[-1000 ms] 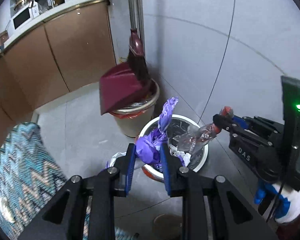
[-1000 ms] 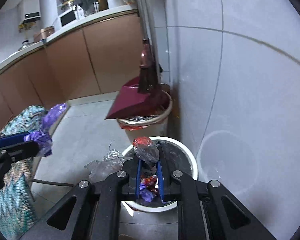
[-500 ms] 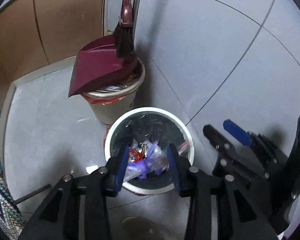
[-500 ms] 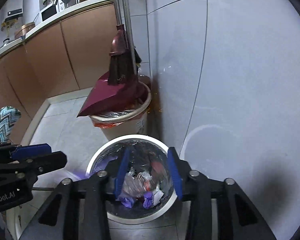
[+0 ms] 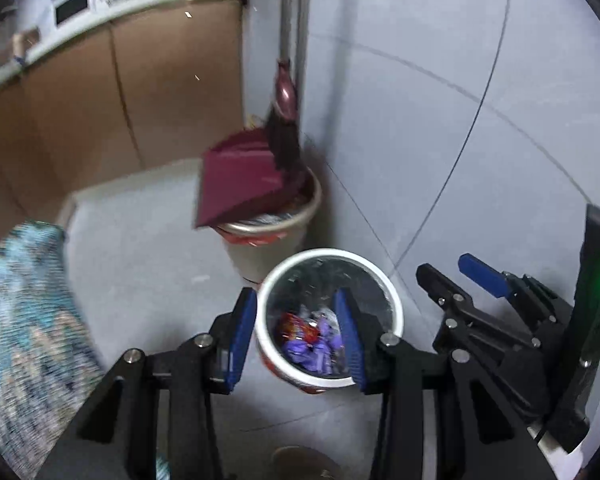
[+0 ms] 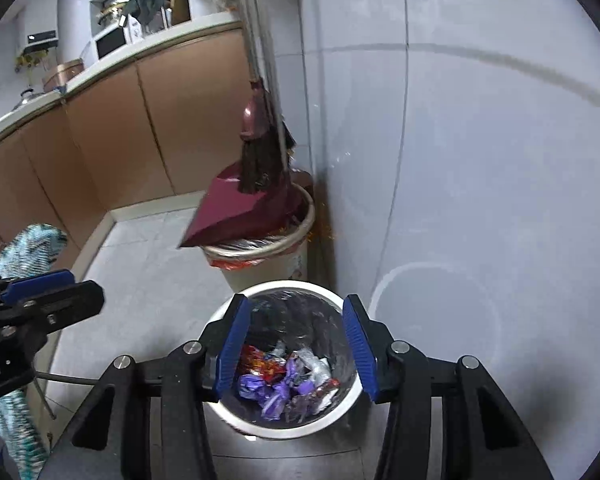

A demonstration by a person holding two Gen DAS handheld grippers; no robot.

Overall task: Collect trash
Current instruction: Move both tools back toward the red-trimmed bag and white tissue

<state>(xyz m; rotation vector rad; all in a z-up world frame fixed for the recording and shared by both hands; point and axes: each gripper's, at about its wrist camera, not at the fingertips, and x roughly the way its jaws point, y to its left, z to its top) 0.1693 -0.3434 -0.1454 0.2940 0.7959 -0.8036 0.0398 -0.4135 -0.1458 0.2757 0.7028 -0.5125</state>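
Note:
A white-rimmed bin (image 5: 328, 254) (image 6: 284, 284) with a dark liner stands on the floor by the wall. Inside lie a crumpled purple bag (image 5: 312, 350) (image 6: 276, 384), red wrappers and clear plastic. My left gripper (image 5: 296, 300) hangs open above the bin, with nothing between its blue pads. My right gripper (image 6: 296, 302) hovers over the same bin, its jaws opening and empty. Each gripper shows in the other's view: the right gripper (image 5: 444, 266) at the right, the left gripper (image 6: 80, 284) at the left.
Behind the white bin stands a beige bin (image 5: 272, 244) with a maroon dustpan (image 5: 236, 188) and a broom (image 5: 284, 136) resting in it. A tiled wall (image 6: 480, 160) runs on the right, brown cabinets (image 6: 120, 140) at the back. A teal patterned cloth (image 5: 24, 312) lies at the left.
The left gripper let go of the purple bag and the right gripper released the bottle; both now lie in the white bin. Both jaws opened.

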